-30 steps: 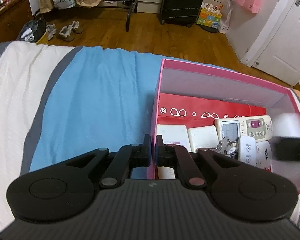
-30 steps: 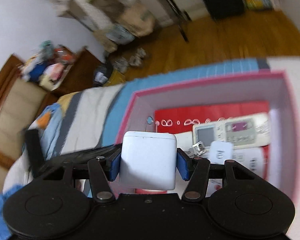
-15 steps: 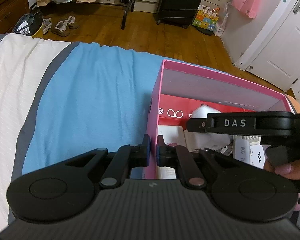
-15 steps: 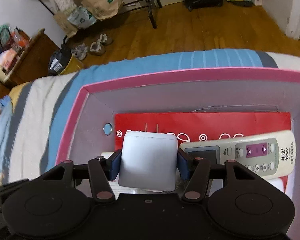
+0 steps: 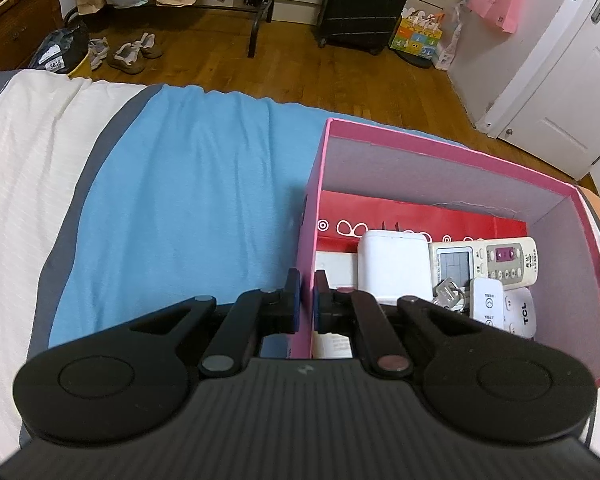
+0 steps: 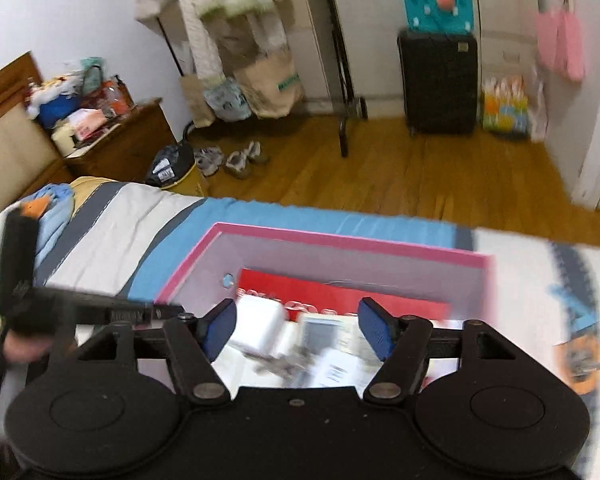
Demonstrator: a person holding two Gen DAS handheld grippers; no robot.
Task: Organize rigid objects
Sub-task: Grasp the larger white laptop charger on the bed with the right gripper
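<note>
left claw (image 5: 304, 292) pinches pink box (image 5: 440, 152) wall; right claw (image 6: 296, 330) wide, empty above it. white adapter (image 5: 394, 264) inside box beside remote (image 5: 484, 260). risk: left tug tips box, contents slide.

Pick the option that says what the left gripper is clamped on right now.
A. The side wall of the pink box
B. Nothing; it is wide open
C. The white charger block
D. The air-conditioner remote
A. In the left wrist view the left gripper has one finger on each side of the pink box wall, pinching its near edge, while the white charger block lies loose inside the box.
</note>
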